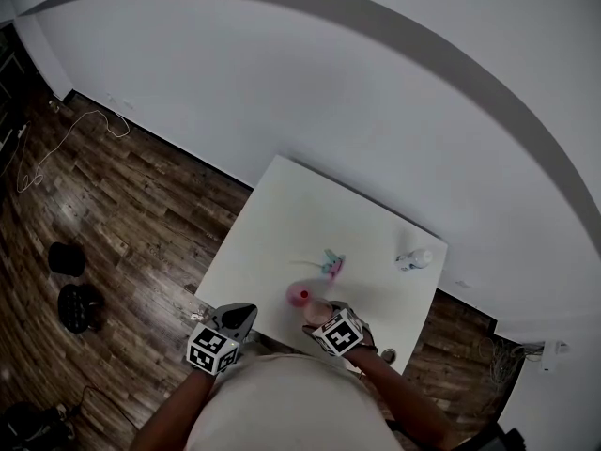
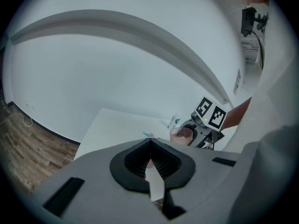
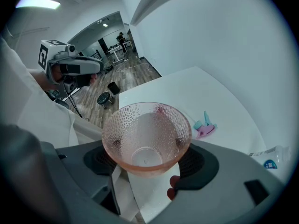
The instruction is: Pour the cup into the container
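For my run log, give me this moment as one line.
right gripper: shut on pink cup | pink cup: upright, looks empty | left gripper: shut, holds nothing | table: pink-teal item, small bottle lying

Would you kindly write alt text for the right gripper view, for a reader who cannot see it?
The right gripper has its jaws shut on a pink dimpled cup, held upright and seen from above. Beyond it, a white table carries a small pink and teal item and, at the right edge, a bottle lying down.
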`<state>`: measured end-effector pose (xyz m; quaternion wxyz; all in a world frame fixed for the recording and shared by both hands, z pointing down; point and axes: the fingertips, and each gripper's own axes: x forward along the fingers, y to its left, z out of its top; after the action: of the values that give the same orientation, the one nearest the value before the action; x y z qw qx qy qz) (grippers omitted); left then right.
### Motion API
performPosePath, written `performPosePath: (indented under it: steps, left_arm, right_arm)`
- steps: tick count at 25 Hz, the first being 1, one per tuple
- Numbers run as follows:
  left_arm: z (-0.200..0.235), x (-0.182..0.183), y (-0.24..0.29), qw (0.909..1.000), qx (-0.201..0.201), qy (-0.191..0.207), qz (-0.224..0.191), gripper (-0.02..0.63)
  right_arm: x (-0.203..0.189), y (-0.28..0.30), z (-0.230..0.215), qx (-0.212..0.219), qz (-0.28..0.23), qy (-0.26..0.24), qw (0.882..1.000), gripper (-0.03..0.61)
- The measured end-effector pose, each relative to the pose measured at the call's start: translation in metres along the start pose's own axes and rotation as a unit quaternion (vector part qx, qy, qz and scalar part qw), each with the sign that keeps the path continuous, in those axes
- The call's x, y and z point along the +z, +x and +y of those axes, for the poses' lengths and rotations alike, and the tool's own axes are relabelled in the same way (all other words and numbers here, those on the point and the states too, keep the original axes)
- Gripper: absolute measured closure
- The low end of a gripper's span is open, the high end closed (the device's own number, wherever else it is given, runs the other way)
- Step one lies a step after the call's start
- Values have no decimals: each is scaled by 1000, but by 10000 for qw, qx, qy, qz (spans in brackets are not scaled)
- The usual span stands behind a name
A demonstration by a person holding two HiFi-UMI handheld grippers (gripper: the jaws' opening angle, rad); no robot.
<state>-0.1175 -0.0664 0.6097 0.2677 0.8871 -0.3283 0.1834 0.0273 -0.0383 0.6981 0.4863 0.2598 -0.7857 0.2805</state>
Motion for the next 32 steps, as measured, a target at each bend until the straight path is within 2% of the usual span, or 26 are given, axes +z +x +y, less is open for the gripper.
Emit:
performPosePath:
  steps: [32]
  left_arm:
    - [10, 10, 16, 9998, -182, 37, 46, 603]
  right_arm:
    - [4, 12, -2, 205, 581, -85, 9981, 216]
